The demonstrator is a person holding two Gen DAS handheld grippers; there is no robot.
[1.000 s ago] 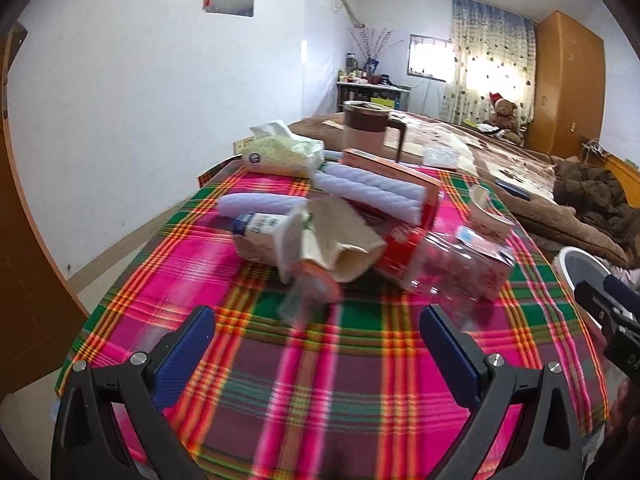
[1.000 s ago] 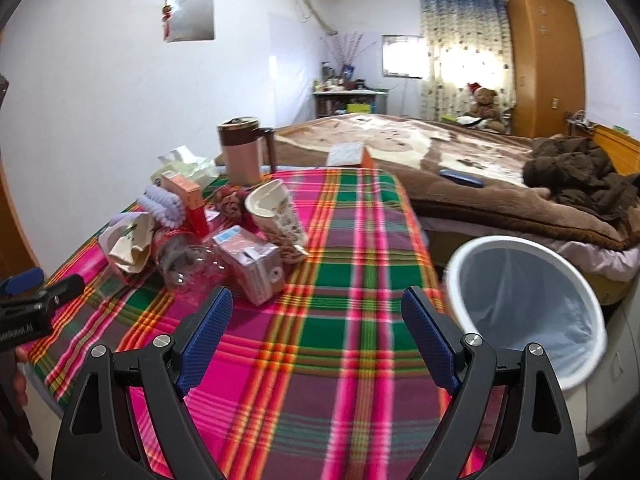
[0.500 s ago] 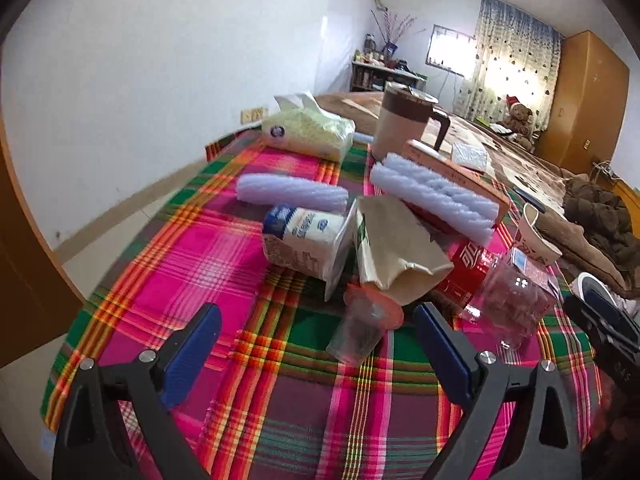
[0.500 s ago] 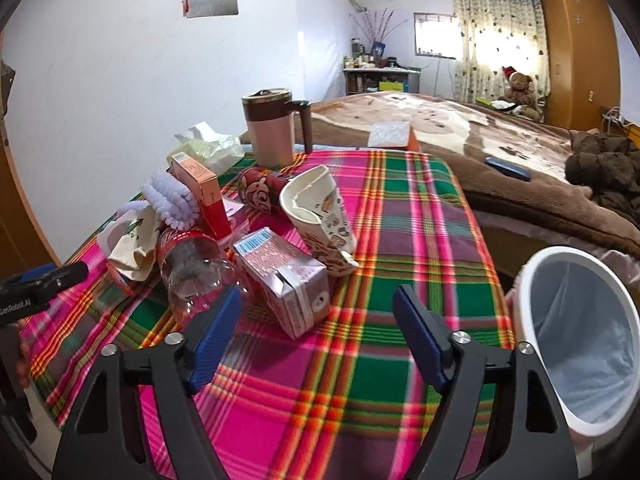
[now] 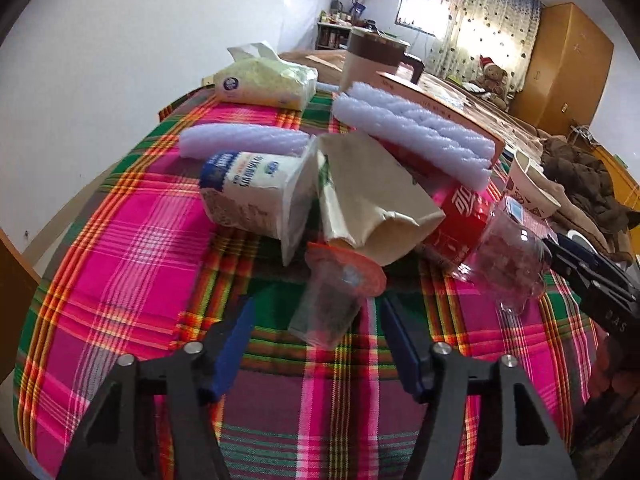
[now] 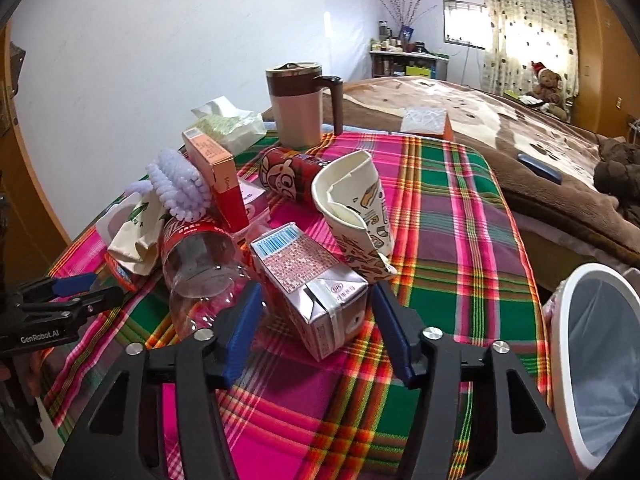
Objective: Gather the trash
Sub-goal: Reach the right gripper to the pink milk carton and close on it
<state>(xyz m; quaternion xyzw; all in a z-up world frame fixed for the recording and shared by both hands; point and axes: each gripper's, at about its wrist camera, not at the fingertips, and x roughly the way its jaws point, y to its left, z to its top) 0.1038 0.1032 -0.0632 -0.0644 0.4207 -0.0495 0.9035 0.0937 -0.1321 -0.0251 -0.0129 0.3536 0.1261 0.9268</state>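
Note:
Trash is piled on a plaid tablecloth [image 5: 120,264]. A clear plastic cup [image 5: 332,300] with an orange lid lies on its side between the blue fingertips of my left gripper [image 5: 318,328]. Its jaws are closing and the pads stand clear of the cup. My right gripper [image 6: 316,320] straddles a pink drink carton [image 6: 312,284]. Its jaws are closing too, with small gaps at the pads. A crushed clear bottle [image 6: 200,268] lies left of the carton and a torn paper cup [image 6: 356,208] lies behind it. Behind the clear cup sit a paper bag [image 5: 372,200] and a yoghurt tub [image 5: 248,192].
A white bin [image 6: 592,360] with a liner stands off the table's right edge. A brown-lidded mug [image 6: 298,108], a tissue pack [image 5: 264,80], foam rolls [image 5: 412,132], an orange box [image 6: 216,172] and a red can [image 6: 288,172] crowd the far side. A bed [image 6: 520,140] lies beyond.
Both grippers moved forward and down toward the pile. Their jaws narrowed, the left around the clear cup and the right around the pink carton.

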